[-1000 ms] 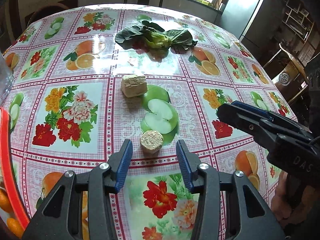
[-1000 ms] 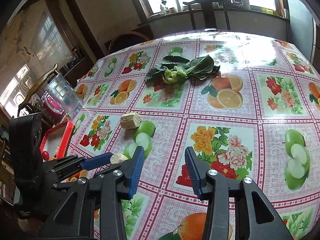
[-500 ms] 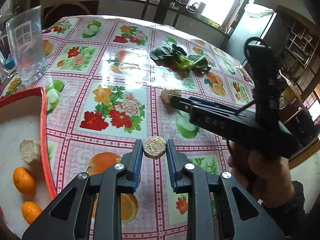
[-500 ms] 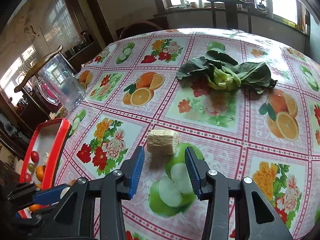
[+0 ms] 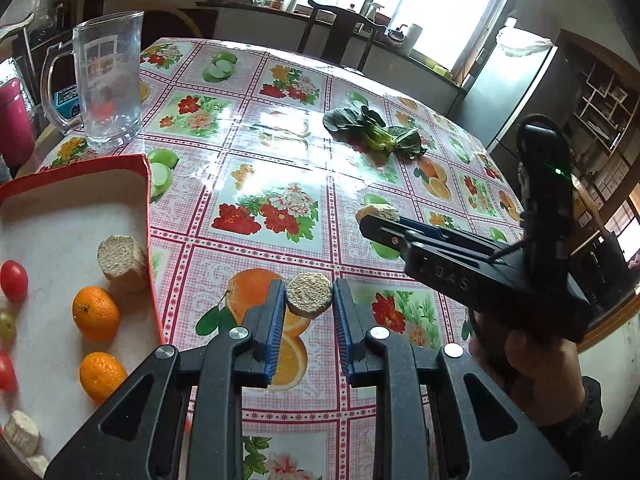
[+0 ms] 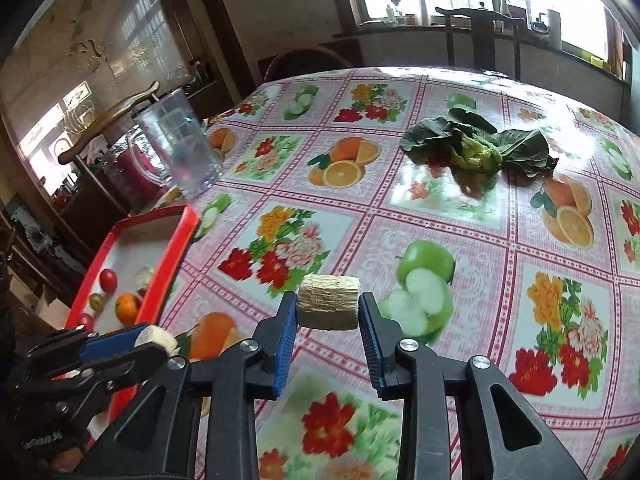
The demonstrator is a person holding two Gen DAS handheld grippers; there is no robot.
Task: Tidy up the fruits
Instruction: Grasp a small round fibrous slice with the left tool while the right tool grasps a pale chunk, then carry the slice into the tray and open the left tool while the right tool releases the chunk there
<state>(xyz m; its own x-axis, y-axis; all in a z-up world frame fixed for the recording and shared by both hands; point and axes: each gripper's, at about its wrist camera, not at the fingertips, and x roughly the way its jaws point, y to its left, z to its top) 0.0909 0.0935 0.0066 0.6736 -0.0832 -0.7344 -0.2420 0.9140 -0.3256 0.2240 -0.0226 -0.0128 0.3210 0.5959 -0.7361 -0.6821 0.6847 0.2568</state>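
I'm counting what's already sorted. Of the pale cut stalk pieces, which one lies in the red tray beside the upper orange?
The stalk piece against the tray's right wall, cut face up, just above that orange. The others like it are gripped.

Home dining rm – floral oilcloth table (image 6: 460, 208), wooden chair (image 6: 480, 36) by window (image 5: 436, 4), fridge (image 5: 516, 92).

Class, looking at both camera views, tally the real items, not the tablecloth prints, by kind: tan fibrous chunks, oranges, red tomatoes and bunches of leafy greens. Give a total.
tan chunks: 3
oranges: 2
red tomatoes: 2
leafy greens: 1
Total: 8
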